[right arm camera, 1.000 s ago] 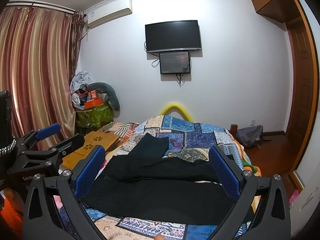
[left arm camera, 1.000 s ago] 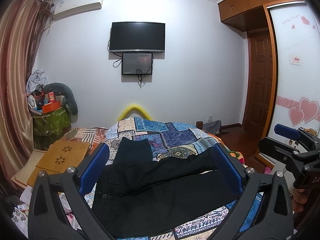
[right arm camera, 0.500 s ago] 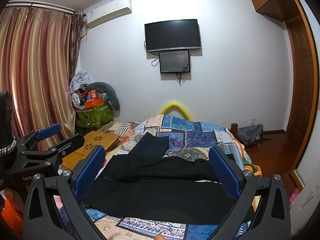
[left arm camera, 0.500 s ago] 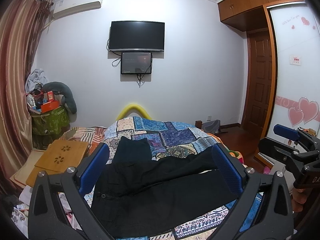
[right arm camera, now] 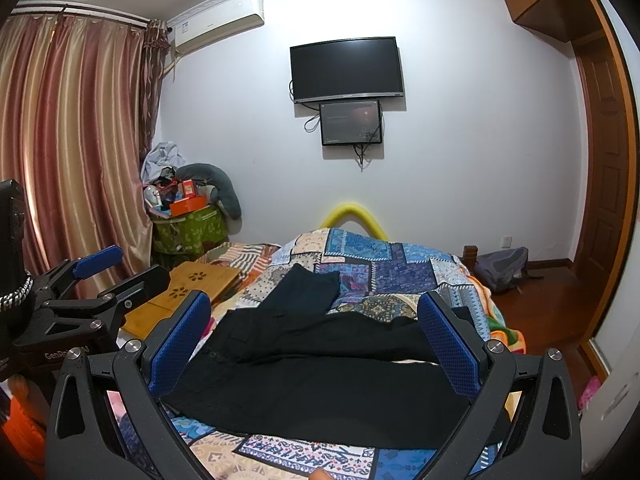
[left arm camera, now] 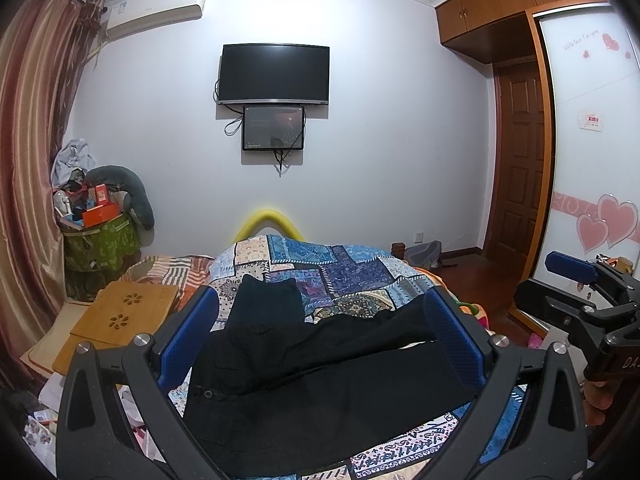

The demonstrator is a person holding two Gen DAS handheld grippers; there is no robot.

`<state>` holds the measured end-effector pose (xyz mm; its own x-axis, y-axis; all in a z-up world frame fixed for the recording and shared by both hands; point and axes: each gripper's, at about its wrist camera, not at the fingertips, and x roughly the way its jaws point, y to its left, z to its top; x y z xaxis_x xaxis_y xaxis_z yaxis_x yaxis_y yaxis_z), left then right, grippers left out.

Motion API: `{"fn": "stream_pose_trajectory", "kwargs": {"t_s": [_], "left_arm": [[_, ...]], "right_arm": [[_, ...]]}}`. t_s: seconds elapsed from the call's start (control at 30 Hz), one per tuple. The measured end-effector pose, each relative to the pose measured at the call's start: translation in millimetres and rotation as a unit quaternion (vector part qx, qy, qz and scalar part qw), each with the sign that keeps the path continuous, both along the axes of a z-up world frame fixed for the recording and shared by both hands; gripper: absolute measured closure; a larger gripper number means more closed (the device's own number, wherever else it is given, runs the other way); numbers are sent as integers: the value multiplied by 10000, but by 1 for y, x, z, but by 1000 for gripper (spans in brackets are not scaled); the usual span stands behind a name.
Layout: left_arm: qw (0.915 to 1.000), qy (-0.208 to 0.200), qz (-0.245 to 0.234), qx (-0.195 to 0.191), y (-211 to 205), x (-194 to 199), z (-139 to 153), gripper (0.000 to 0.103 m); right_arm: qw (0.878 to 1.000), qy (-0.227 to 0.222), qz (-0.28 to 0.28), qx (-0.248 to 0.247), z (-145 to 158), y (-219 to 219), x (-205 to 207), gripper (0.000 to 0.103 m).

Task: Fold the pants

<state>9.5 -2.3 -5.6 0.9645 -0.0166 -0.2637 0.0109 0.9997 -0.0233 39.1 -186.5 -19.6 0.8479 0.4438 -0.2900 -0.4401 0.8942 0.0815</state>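
Black pants (left arm camera: 320,376) lie spread across the patchwork bedspread (left arm camera: 352,272), filling the lower centre of both frames, waistband toward the lower left and legs running to the right. One smaller dark piece (left arm camera: 268,300) lies just behind them toward the frame centre; we cannot tell whether it is part of the pants or a separate garment.

We judge the folding as barely begun: the legs lie roughly one beside the other, but no lengthwise fold or stacking shows, so nearly all of the work is left.

Our left gripper (left arm camera: 320,344) hovers above the cloth with its blue pads (left arm camera: 190,340) wide apart and nothing between them. Our right gripper (right arm camera: 316,344) is likewise spread, empty, above the pants.

From the left wrist we see the waist button (left arm camera: 207,393) and the wardrobe door with pink hearts (left arm camera: 600,224) at the right edge, plus the right gripper's side in the lower right. From the right wrist we see instead the striped curtain (right arm camera: 72,140) filling the left, the left gripper's body in the lower left, and a grey backpack (right arm camera: 500,268) on the floor at the right.
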Motion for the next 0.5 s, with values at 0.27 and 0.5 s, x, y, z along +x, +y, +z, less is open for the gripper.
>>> {"fn": "stream_pose_trajectory", "kwargs": {"t_s": [0.27, 0.5], "left_arm": [[10000, 20, 0, -13, 0, 1, -1, 0], [9998, 178, -39, -120, 10, 19, -6, 0]], "right_arm": [[10000, 42, 6, -23, -3, 2, 6, 0], [9998, 166, -14, -75, -10, 3, 27, 0]]}}
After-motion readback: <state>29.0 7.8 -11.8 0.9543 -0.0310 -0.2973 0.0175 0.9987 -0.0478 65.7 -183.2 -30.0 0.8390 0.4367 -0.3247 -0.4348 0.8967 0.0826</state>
